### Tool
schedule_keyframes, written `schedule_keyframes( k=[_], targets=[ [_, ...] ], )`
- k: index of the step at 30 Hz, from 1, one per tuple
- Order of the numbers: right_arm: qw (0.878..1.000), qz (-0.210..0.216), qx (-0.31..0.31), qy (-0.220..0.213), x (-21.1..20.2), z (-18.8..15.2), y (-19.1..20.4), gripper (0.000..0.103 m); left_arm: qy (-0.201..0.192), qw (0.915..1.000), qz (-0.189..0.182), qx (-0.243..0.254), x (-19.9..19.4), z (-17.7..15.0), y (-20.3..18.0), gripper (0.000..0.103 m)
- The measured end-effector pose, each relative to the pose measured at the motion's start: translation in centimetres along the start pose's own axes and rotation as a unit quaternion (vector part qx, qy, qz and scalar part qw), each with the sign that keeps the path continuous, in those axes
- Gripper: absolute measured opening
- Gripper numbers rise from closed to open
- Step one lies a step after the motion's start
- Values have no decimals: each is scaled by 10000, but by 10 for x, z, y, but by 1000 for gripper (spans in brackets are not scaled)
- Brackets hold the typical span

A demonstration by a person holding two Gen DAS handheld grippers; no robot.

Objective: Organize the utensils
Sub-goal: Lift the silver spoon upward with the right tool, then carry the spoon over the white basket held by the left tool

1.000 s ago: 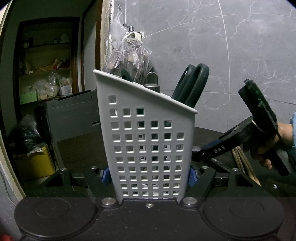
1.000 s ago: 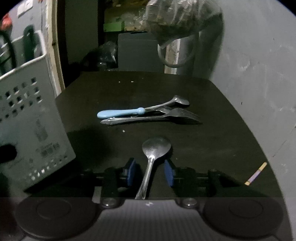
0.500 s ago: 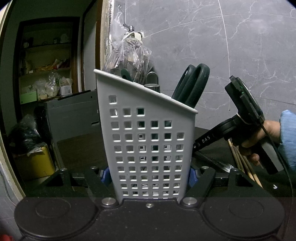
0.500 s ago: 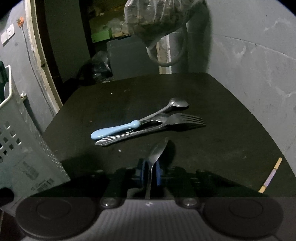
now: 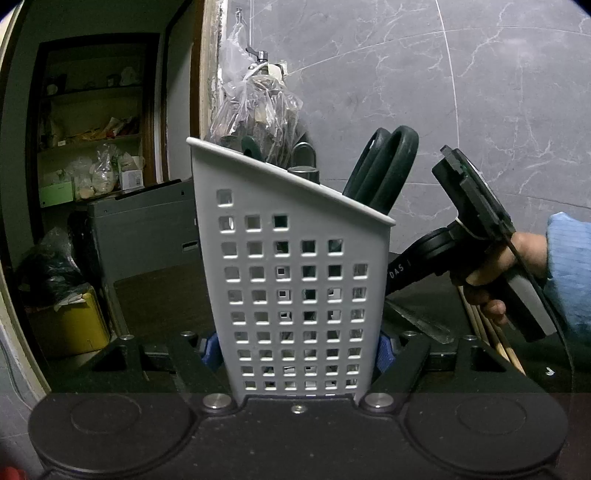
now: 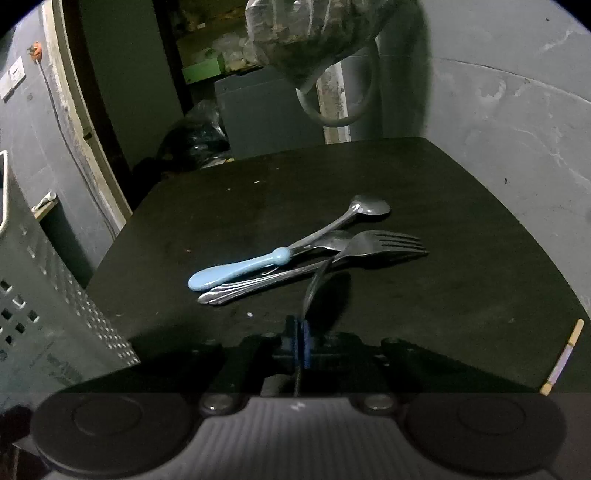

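Note:
My left gripper is shut on a white perforated utensil holder, its blue pads pressed against both sides. Dark green scissor handles stick up from the holder. My right gripper is shut on the handle of a metal spoon, which is turned on edge with its bowl pointing away from me. On the black table beyond it lie a blue-handled utensil, a fork and a second spoon in a loose heap. In the left wrist view a hand holds the right gripper's body beside the holder.
The holder's wall stands at the left edge of the right wrist view. Wooden chopsticks lie on the table under the hand. A plastic bag hangs above the table's far edge. A small striped stick lies at the right.
The right gripper's jaws have closed onto the spoon's handle and the spoon has rolled from flat to on edge. The right gripper has shifted toward the holder. The left gripper has held still.

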State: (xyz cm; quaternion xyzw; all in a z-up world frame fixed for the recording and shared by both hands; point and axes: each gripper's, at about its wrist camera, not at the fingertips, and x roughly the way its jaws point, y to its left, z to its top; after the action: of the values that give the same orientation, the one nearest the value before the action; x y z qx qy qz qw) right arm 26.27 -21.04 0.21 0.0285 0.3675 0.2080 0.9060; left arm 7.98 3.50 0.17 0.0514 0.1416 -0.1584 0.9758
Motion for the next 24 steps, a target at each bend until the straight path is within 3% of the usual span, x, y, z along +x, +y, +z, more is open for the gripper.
schedule_keyframes(
  k=[8, 18, 24],
  targets=[
    [9973, 88, 202, -701, -31, -8, -2, 2, 2, 10000, 1, 4, 0, 0, 0, 76],
    [9844, 206, 216, -1732, -85, -16, 5, 2, 2, 10000, 0, 1, 0, 0, 1, 76],
    [9584, 471, 112, -2811, -127, -7, 23, 2, 1, 10000, 0, 0, 0, 0, 0, 76]
  ],
)
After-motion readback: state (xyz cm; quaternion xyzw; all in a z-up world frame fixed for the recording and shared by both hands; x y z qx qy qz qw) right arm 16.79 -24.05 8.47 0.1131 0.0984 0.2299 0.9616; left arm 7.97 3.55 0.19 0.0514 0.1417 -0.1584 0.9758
